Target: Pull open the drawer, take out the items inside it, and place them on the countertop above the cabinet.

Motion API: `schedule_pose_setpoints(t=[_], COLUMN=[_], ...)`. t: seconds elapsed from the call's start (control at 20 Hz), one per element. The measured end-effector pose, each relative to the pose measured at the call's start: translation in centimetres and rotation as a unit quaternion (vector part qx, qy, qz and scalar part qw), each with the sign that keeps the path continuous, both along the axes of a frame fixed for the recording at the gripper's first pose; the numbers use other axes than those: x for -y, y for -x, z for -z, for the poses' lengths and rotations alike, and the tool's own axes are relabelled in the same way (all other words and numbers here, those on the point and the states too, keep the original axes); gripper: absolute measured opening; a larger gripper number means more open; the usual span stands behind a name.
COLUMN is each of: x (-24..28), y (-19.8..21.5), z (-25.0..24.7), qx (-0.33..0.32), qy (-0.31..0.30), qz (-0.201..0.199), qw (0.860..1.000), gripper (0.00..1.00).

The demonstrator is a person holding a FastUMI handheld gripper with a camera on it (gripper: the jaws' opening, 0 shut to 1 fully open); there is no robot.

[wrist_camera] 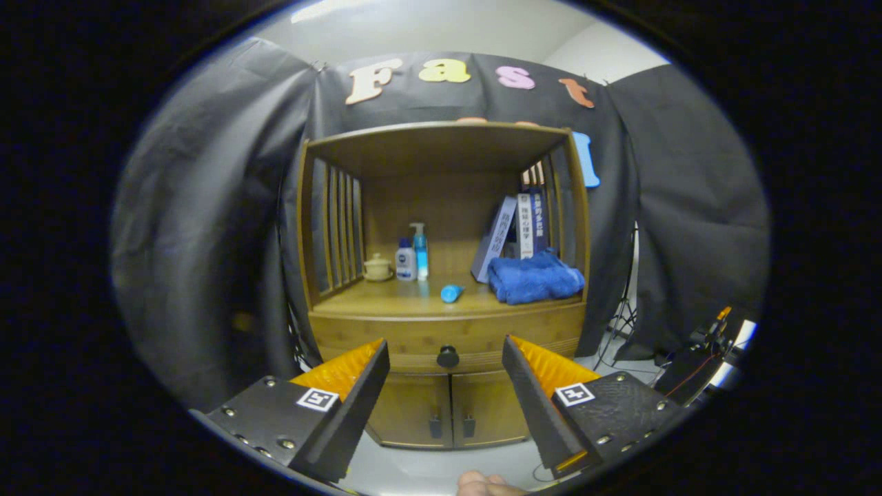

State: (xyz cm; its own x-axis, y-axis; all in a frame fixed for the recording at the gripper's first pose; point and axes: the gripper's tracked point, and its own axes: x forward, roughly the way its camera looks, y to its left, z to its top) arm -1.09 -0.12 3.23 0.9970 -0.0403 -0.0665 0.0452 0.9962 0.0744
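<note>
The gripper (446, 351) hangs spread wide and empty before the closed drawer (448, 337), its black knob (448, 357) showing between the fingers, well beyond them.

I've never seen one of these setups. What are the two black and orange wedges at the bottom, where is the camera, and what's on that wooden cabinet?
The wedges are the two fingers of a hand-held gripper; a person carries it, and the camera rides on it, looking forward along the fingers. Its jaws stand wide open and hold nothing. Straight ahead, beyond the fingers, is a wooden cabinet. Its drawer is shut, with a round black knob lined up between the fingers. On the countertop sit a small lidded pot, two bottles, a light blue tube lying down, a folded blue towel and leaning books. Two small doors are below the drawer.
</note>
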Motion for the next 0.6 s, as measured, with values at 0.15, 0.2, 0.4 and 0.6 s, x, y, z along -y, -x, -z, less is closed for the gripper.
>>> schedule_pose_setpoints(t=[0.15,0.2,0.4,0.6], x=[0.2,-0.2,-0.4,-0.7], y=[1.8,2.4,5.3,7.1], z=[-4.8,-6.4,-10.1,-9.8], qx=[0.03,0.042,0.052,0.046], qy=[0.013,0.026,0.047,0.043], qz=[0.012,0.007,0.01,0.0], qw=[0.999,0.999,0.998,0.998], gripper=[0.99,0.99,0.99,0.99])
